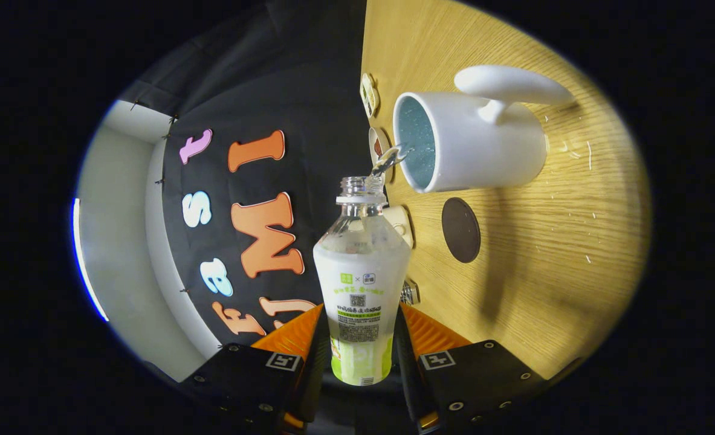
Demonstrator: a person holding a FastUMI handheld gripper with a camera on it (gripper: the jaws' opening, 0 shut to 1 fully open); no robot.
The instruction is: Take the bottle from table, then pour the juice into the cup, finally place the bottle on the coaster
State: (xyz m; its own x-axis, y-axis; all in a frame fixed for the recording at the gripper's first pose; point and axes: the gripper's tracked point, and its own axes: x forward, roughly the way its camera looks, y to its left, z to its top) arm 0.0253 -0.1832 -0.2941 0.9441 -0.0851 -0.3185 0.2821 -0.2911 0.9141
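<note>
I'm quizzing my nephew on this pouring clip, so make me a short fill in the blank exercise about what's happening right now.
1. The gripper has both fingers pressed on the ____.
2. Clear liquid streams from the bottle's open neck into the white ____.
3. The dark round coaster lies on the wooden table with ____ standing on it.
4. The neck of the bottle has no ____ on it.

Missing words: bottle; cup; nothing; cap
</note>
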